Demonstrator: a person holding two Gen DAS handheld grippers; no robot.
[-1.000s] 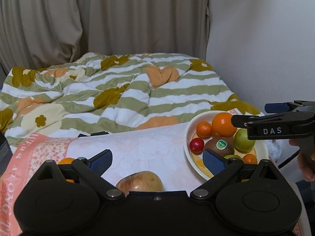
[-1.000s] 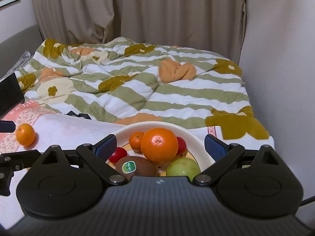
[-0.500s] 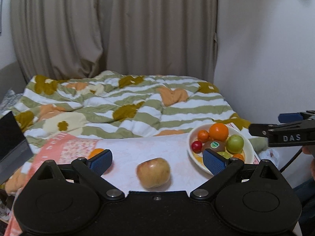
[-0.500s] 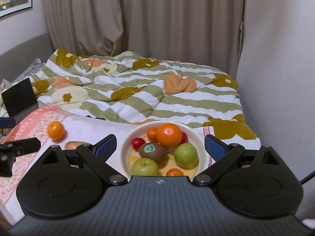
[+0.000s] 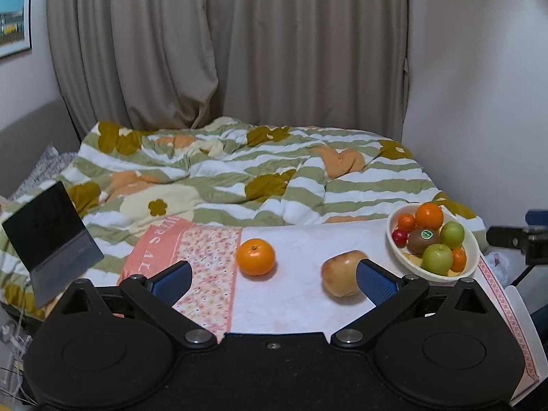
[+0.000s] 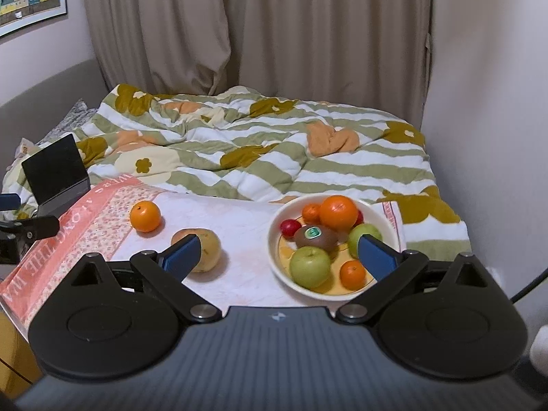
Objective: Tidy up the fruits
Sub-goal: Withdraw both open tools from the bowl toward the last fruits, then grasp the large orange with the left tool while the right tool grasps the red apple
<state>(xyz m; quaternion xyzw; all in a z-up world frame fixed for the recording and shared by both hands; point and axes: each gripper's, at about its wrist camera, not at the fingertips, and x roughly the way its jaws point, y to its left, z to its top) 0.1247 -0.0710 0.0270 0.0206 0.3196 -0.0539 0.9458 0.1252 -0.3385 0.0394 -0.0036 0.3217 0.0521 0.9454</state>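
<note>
Both grippers pulled back higher; orange [image 5: 255,256], apple [image 5: 340,273] now fully visible.

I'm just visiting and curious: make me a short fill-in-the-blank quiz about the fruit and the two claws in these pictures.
1. The number of fruits lying on the cloth outside the bowl is ____.
2. The kiwi in the bowl carries a small green ____.
3. The loose orange lies to the ____ of the yellowish apple.
4. Both the left claw and the right claw are ____, holding nothing.

Missing words: two; sticker; left; open
</note>
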